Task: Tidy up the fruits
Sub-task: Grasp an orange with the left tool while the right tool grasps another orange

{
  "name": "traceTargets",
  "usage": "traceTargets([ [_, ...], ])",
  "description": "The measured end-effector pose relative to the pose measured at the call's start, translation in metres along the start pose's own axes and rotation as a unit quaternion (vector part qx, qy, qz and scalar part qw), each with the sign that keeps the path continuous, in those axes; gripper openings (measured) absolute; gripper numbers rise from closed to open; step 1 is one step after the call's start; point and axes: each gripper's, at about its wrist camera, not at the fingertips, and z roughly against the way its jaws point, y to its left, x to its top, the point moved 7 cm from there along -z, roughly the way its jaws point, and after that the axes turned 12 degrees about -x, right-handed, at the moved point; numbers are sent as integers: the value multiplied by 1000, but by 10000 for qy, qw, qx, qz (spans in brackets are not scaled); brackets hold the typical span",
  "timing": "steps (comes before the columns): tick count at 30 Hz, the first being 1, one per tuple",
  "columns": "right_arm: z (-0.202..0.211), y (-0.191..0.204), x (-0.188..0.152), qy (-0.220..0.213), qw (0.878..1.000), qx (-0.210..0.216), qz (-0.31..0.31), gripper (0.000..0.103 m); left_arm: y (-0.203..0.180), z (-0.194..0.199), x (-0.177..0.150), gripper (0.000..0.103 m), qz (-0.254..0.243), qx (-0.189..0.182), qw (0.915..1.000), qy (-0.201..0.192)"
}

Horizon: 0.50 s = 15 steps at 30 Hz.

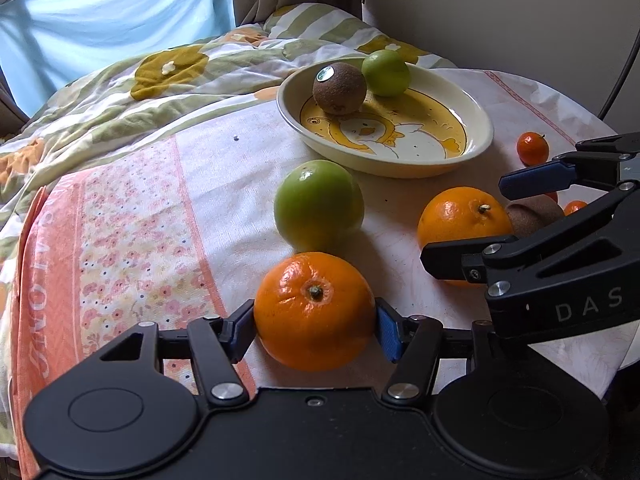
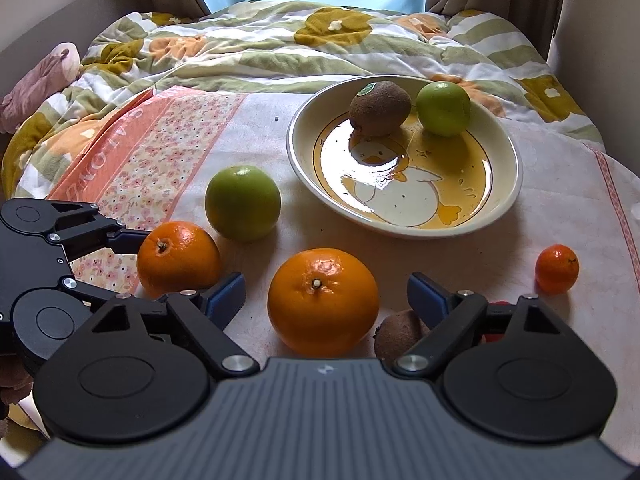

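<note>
The bed (image 2: pixel 280 40), under a floral quilt, lies behind the bench (image 2: pixel 560 200), which carries a white and pink cloth.

The dish (image 2: pixel 508 196), printed with a duck, sits at the far side of the bench. It holds one kiwi (image 2: pixel 380 108) and one small green fruit (image 2: pixel 443 108), side by side at the far rim.

The left claw (image 1: pixel 315 322) is clamped on an orange (image 1: pixel 315 312): both blue pads press its sides, and the fruit rests on the cloth.

The right claw (image 2: pixel 326 300) stands apart, straddling a second orange (image 2: pixel 323 300) with a clear gap at each pad.

A large green fruit (image 2: pixel 243 203) lies on the cloth between the dish and the oranges.

A second kiwi (image 2: pixel 398 336) lies just beside the second orange, partly hidden by the right claw.

A small mandarin (image 2: pixel 557 269) lies near the bench edge, well apart from the dish contents.
</note>
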Motion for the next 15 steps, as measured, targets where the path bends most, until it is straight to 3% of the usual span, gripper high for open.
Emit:
traceTargets([
  [4,-4,2,-1,82,9998,64,173,94,2,6,-5,65,94,84,9999,0],
  [15,-13,8,-3,177,9982,111,561,87,9,23,-16,65,407,214,9989,-85],
])
